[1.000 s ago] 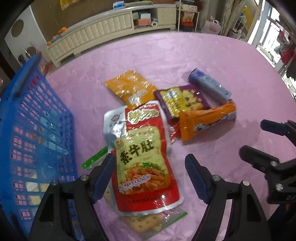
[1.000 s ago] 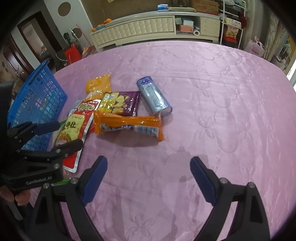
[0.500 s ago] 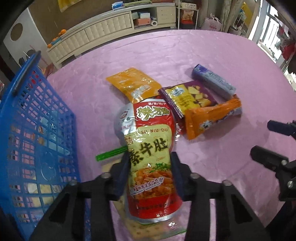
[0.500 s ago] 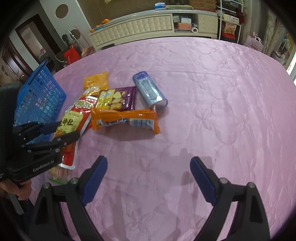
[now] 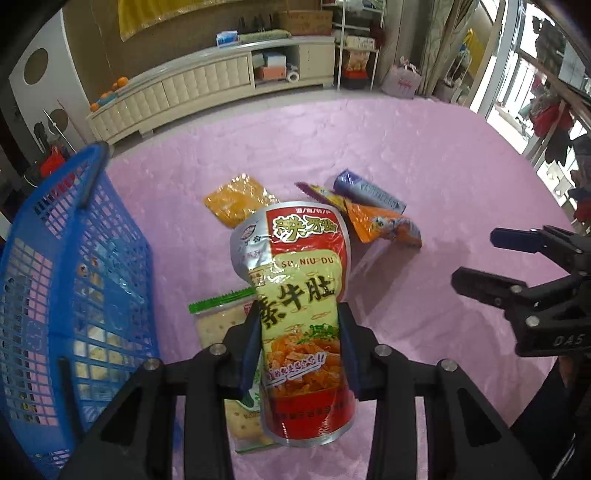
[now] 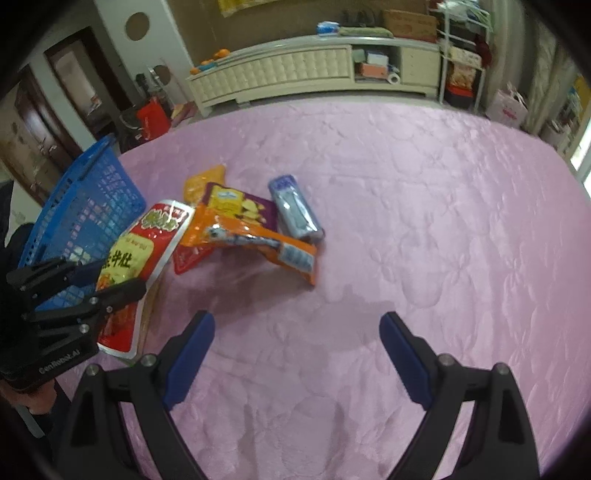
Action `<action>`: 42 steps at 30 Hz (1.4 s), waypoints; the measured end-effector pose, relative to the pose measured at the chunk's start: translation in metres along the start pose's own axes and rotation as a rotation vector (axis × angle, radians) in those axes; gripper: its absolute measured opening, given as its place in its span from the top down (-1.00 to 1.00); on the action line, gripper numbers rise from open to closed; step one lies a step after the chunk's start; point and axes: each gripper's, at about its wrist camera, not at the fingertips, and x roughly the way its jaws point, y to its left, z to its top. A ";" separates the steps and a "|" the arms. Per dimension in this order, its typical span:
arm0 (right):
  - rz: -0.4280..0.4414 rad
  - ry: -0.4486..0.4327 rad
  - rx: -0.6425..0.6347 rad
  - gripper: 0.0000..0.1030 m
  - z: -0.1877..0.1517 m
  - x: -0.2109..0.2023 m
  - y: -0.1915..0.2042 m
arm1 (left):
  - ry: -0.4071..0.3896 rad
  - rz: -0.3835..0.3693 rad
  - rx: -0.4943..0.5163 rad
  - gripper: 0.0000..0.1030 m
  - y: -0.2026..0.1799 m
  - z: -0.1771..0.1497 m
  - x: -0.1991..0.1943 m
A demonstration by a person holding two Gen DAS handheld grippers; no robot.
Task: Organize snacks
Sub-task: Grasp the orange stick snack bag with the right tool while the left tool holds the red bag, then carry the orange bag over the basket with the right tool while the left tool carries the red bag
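While left gripper (image 5: 300, 334) clamps one red pouch (image 5: 303, 295), five snacks (image 6: 255, 236) lie beside one basket (image 5: 55, 280).

L claw (image 6: 107, 275) apparently grips red pouch (image 6: 147, 243).

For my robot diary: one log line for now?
left gripper: shut on red snack bag | right gripper: open | basket: beside

A long cream cabinet (image 5: 207, 85) stands against the brown wall (image 6: 280, 26); daylight enters through windows (image 5: 532, 70) at right; a white shelf rack (image 6: 461, 48) stands beside the cabinet.
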 end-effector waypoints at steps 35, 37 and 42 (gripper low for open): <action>-0.016 0.037 -0.529 0.50 0.026 0.056 0.044 | -0.065 0.013 -0.094 0.31 0.002 -0.014 -0.012; -0.027 0.024 -0.525 0.50 0.024 0.047 0.047 | -0.083 0.014 -0.097 0.31 0.003 -0.016 -0.022; -0.043 0.001 -0.522 0.50 0.013 0.018 0.052 | -0.125 0.011 -0.115 0.31 0.003 -0.025 -0.046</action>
